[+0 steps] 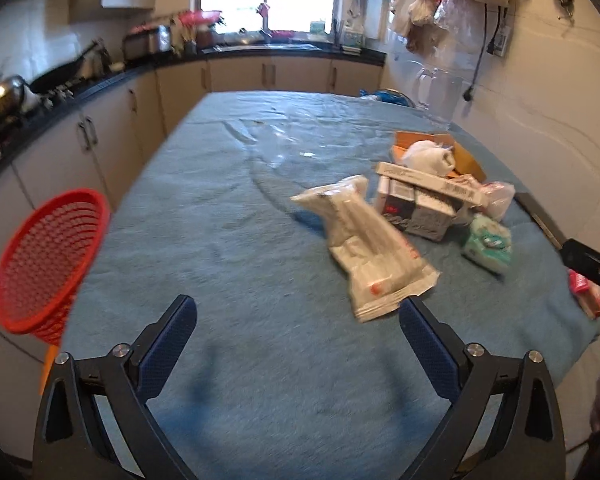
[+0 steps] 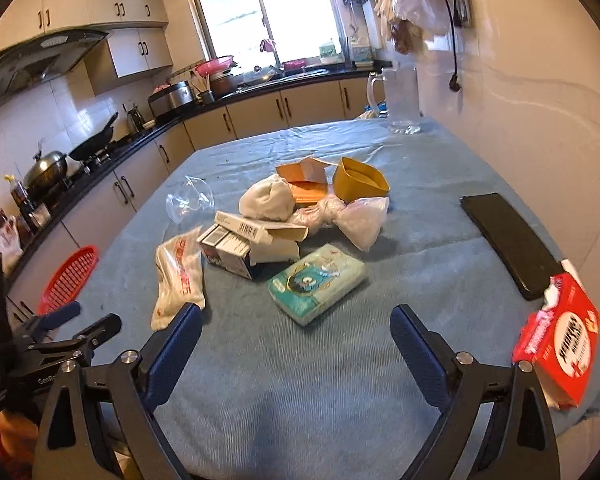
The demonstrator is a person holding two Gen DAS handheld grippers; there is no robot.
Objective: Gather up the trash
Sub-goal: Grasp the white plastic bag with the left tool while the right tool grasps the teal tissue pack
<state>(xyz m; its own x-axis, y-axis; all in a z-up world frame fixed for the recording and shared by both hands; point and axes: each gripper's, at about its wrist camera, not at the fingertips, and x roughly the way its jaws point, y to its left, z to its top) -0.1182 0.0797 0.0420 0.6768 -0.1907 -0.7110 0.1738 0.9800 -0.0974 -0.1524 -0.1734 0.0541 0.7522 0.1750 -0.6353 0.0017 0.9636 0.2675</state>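
A pile of trash lies on the blue-covered table: a white plastic wrapper, small cardboard boxes, a green tissue pack, a crumpled white wad, a clear bag, and tan cardboard pieces. A red mesh basket stands off the table's left edge. My left gripper is open and empty just short of the wrapper. My right gripper is open and empty just short of the tissue pack.
A black phone and a red-and-white box lie at the table's right edge. A clear glass pitcher stands at the far end. A kitchen counter with pots runs along the left. The wall is close on the right.
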